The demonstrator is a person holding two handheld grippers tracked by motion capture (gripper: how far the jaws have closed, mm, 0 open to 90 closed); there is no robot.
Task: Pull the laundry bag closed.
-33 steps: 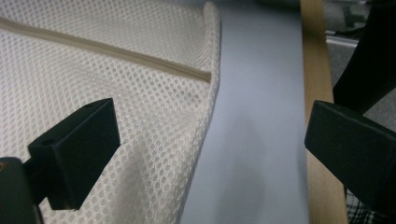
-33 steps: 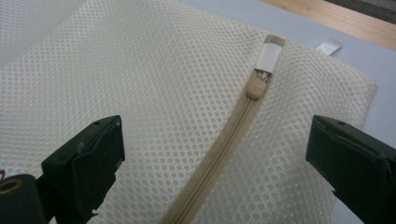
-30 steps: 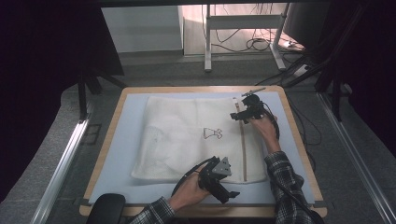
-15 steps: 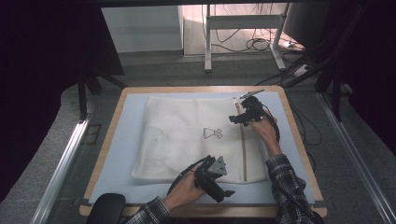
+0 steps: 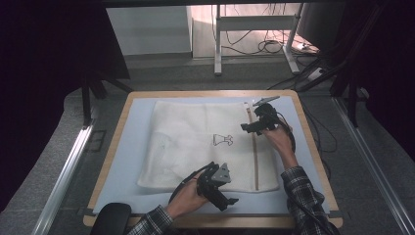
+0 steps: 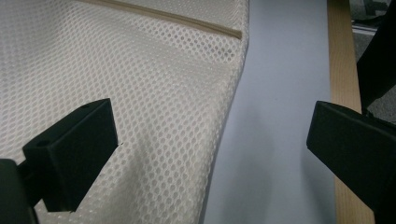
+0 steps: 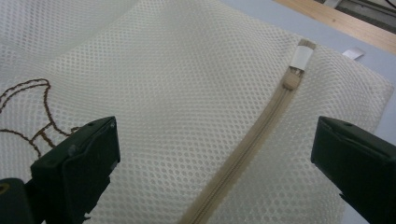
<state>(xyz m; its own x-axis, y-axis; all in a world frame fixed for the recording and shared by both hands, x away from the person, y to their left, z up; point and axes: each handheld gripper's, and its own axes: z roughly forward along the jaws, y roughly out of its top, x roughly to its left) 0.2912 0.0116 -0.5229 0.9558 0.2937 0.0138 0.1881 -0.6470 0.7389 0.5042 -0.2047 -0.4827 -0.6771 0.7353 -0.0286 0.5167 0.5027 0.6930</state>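
Jaws of the right hand-held gripper are spread wide and empty, hung just above the beige zipper of the white mesh laundry bag, with the zipper pull seen up ahead near the far end, by a small white tab. Jaws of the left hand-held gripper are likewise parted with nothing held, one over the mesh near the bag's near corner, the other over the blue mat. The bag is laid flat on the mat in the middle of the desk, zipper along its right side. Risk judged from here: the pull is small and lies flat, so it could be missed and only loose mesh pinched. If the near end is not pinned by the left hand-held gripper, the whole bag would likely be dragged or bunched along the mat when the slider is tugged. Mesh could also be snagged in the zipper teeth. Whether the zipper is fully shut cannot be told.
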